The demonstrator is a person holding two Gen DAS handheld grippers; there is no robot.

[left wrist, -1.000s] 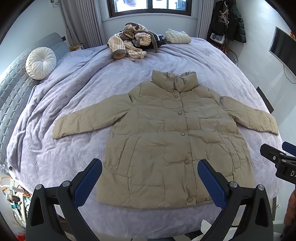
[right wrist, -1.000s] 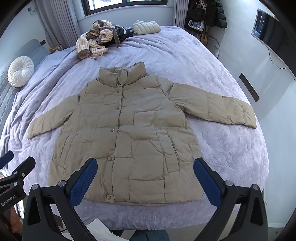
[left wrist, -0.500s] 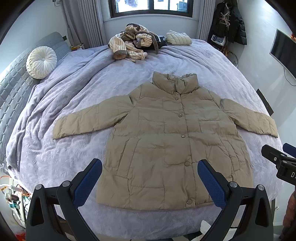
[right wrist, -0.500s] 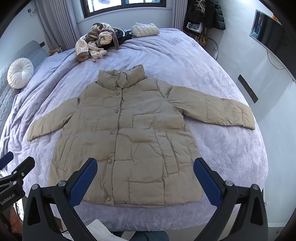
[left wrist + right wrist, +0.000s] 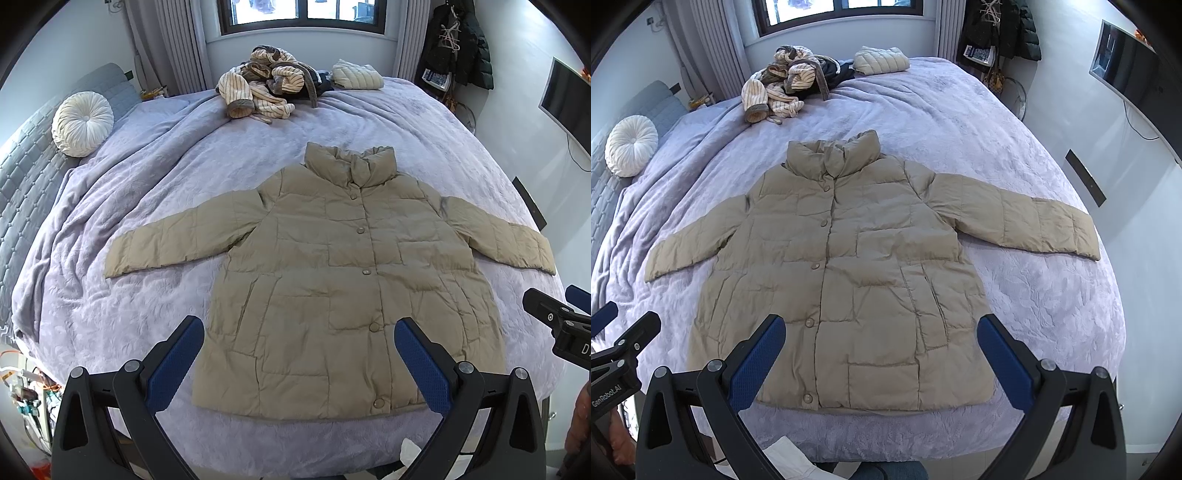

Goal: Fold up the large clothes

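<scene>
The tan puffer coat (image 5: pixel 343 280) lies flat on the bed (image 5: pixel 424 133), not folded yet, and both tongs (image 5: pixel 299 354) (image 5: pixel 881 349) hang wide apart, holding nothing.

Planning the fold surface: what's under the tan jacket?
The tan jacket lies flat on the lavender blanket, which shows all around it. Anything beneath the jacket itself is covered.

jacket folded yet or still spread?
Spread. The jacket lies flat on the bed, buttoned, both sleeves out sideways, nothing turned over.
</scene>
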